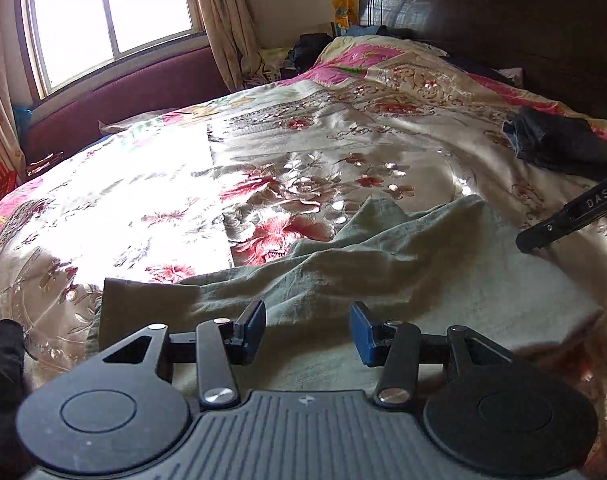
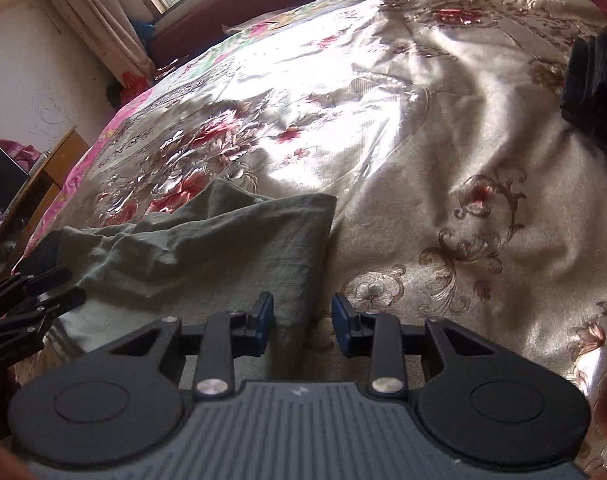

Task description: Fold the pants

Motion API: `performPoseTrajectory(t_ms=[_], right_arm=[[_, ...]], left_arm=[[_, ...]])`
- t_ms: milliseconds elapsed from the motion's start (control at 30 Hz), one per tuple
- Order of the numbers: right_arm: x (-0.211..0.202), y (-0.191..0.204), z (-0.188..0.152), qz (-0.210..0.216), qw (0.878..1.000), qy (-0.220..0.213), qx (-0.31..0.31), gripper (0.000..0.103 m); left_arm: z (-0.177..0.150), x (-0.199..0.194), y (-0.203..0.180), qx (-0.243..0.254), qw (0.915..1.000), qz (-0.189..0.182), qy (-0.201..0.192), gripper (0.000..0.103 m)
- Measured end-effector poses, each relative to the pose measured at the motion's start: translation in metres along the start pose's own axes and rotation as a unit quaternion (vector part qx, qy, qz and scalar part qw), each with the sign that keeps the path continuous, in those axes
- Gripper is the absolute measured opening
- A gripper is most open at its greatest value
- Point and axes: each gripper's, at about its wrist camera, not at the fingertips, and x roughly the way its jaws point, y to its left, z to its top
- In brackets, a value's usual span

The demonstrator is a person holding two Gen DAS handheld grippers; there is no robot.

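Pants (image 1: 343, 272), grey-green and rumpled, lie on the near part of the floral bedspread (image 1: 183, 184), folded over with creases running across. Left gripper (image 1: 307, 330) hangs just above the pants, jaws apart, nothing between them; right gripper (image 2: 302, 318) sits at the pants' right edge, jaws apart too, left finger over cloth, right one over bedspread. A dark folded garment (image 1: 559, 144) lies farther up the bed near the headboard (image 1: 503, 12), well apart from the pants.
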Motion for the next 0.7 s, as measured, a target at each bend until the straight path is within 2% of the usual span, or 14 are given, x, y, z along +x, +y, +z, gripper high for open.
performPoseTrajectory(t_ms=[100, 267, 400, 433, 467, 567, 633, 700], right_arm=[[0.01, -0.007, -0.002, 0.055, 0.998, 0.016, 0.039, 0.037], [0.012, -0.018, -0.013, 0.138, 0.985, 0.023, 0.099, 0.038], [0.039, -0.013, -0.012, 0.137, 0.984, 0.025, 0.109, 0.036], [0.046, -0.012, -0.011, 0.138, 0.982, 0.024, 0.127, 0.025], [0.05, -0.011, -0.009, 0.136, 0.981, 0.027, 0.135, 0.009], [0.046, -0.012, -0.006, 0.141, 0.978, 0.015, 0.15, 0.004], [0.029, -0.019, -0.005, 0.146, 0.977, 0.002, 0.156, 0.003], [0.006, -0.026, -0.004, 0.132, 0.979, -0.013, 0.152, 0.003]], left_arm=[[-0.014, 0.02, 0.009, -0.001, 0.9988, 0.01, 0.048, 0.063], [-0.026, 0.011, 0.02, -0.025, 0.9982, 0.006, 0.053, 0.067], [-0.024, 0.015, 0.019, -0.016, 0.9981, 0.008, 0.06, 0.069], [-0.022, 0.016, 0.018, -0.012, 0.998, 0.01, 0.062, 0.069], [-0.021, 0.016, 0.017, -0.008, 0.9979, 0.012, 0.063, 0.069], [-0.02, 0.016, 0.015, -0.007, 0.9976, 0.013, 0.068, 0.07], [-0.017, 0.015, 0.009, 0.0, 0.9975, 0.006, 0.07, 0.07], [-0.012, 0.012, -0.003, 0.016, 0.9977, -0.01, 0.065, 0.07]])
